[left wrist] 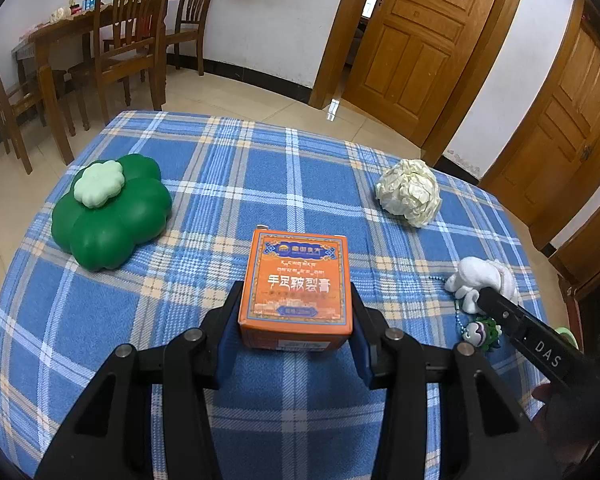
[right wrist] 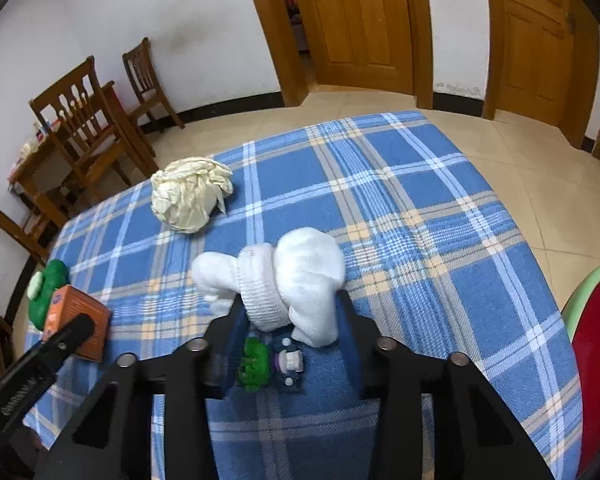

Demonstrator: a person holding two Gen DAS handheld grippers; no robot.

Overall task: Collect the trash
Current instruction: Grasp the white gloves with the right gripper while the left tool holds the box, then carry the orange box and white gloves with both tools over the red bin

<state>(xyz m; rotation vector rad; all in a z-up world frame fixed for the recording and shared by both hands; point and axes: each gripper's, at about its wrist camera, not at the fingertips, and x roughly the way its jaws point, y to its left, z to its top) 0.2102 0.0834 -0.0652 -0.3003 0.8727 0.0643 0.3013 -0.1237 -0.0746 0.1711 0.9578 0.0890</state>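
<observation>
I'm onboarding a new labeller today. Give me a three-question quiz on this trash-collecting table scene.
1. True or false: the left gripper has its fingers on either side of the orange box.
2. What sits between the right gripper fingers? A) crumpled paper ball B) rolled white sock C) green clover-shaped container
3. Fill in: the tablecloth is blue ____.

Key: 1 true; 2 B; 3 plaid.
</observation>
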